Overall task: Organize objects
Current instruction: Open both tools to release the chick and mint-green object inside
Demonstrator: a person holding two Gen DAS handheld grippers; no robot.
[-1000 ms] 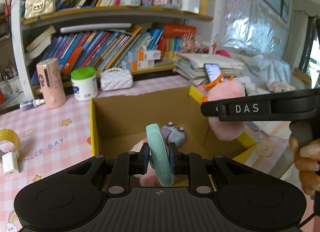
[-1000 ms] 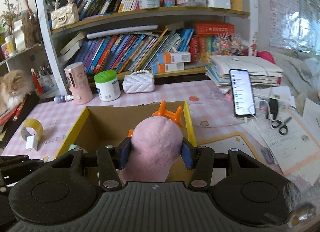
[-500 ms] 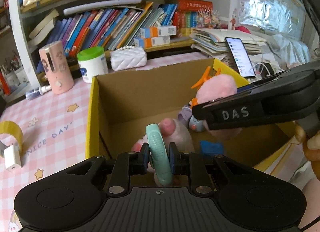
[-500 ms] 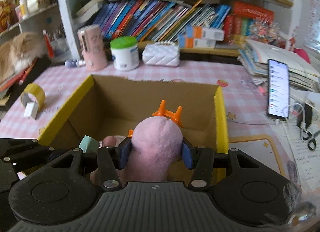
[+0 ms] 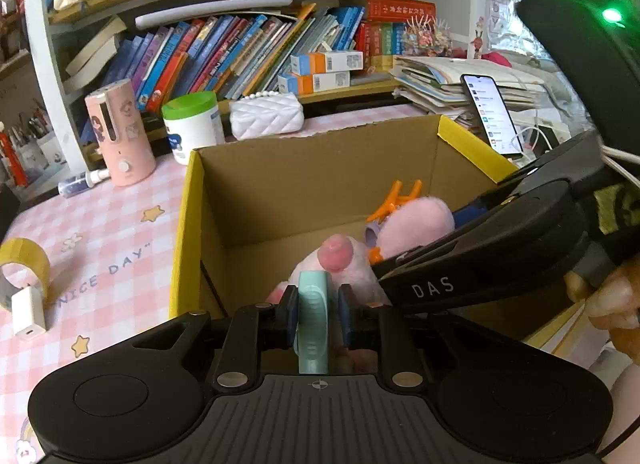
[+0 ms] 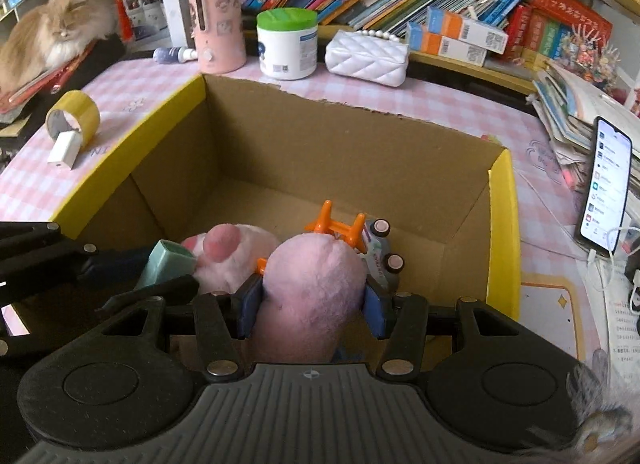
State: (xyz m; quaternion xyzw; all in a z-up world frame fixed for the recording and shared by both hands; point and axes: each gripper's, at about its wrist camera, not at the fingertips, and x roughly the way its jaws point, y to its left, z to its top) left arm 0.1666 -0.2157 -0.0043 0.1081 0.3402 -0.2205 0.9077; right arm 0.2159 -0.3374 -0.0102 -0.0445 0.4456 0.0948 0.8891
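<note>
Both grippers inside cardboard box (image 6: 344, 152).
I see left gripper (image 5: 317, 314) fingers loosening around mint object (image 5: 314, 324); right gripper (image 6: 312, 306) clamps pink plush (image 6: 314, 288).

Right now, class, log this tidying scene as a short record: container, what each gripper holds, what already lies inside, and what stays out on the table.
container: open cardboard box with yellow rim
left gripper: shut on mint-green object, over the box
right gripper: shut on pink plush toy, over the box
inside box: another pink plush, toy car
on table: tape roll, white charger, green-lidded jar
</note>
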